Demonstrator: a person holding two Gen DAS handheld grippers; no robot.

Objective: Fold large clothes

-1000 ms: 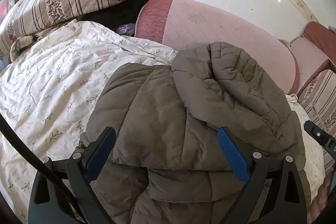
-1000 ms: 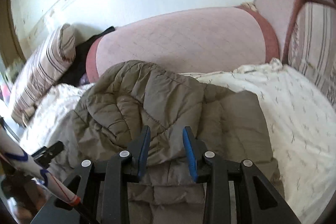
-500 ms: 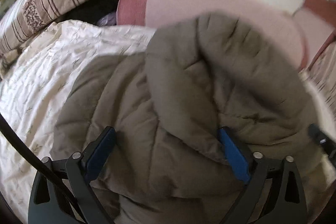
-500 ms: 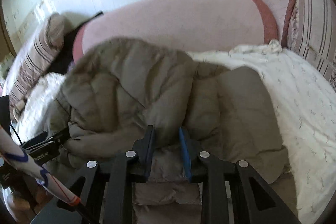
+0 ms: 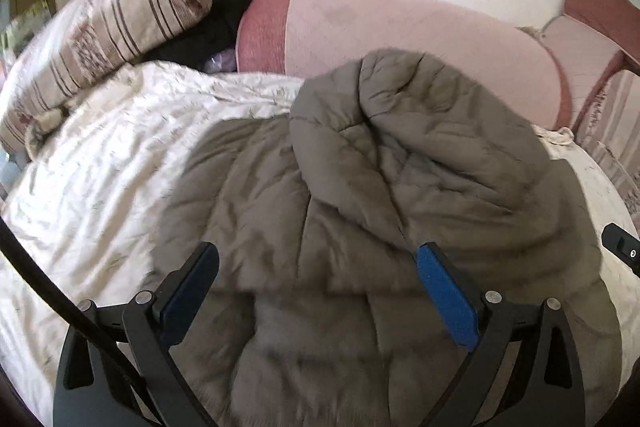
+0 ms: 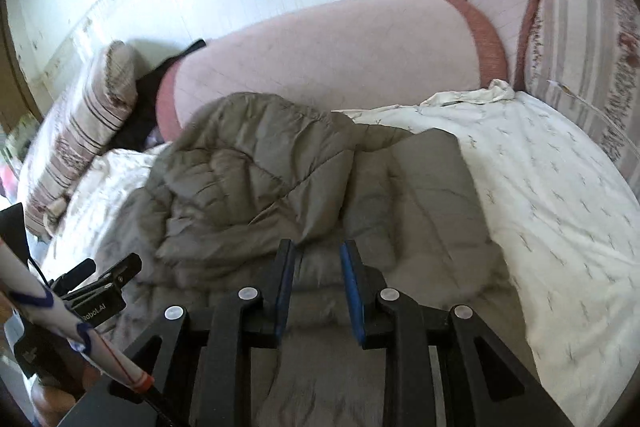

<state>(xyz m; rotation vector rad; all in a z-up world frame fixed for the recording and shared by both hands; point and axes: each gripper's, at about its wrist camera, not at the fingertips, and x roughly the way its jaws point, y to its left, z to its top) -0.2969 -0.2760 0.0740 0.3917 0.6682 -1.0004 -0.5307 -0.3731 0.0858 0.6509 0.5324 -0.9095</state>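
The grey padded jacket (image 5: 360,211) is spread on the floral sheet (image 5: 100,179) of the sofa bed, with one side or sleeve already turned over onto the body. The fold is judged partly done; the bulky upper flap is not yet flattened. The left gripper (image 5: 316,279) is held wide apart above it, grasping nothing. The right gripper (image 6: 316,283) is narrowed but parted, nothing clearly pinched.

Grey-brown quilted jacket (image 5: 360,195); cream sprigged sheet (image 5: 100,179); striped pillow (image 5: 120,23); pink bolster (image 5: 400,27).
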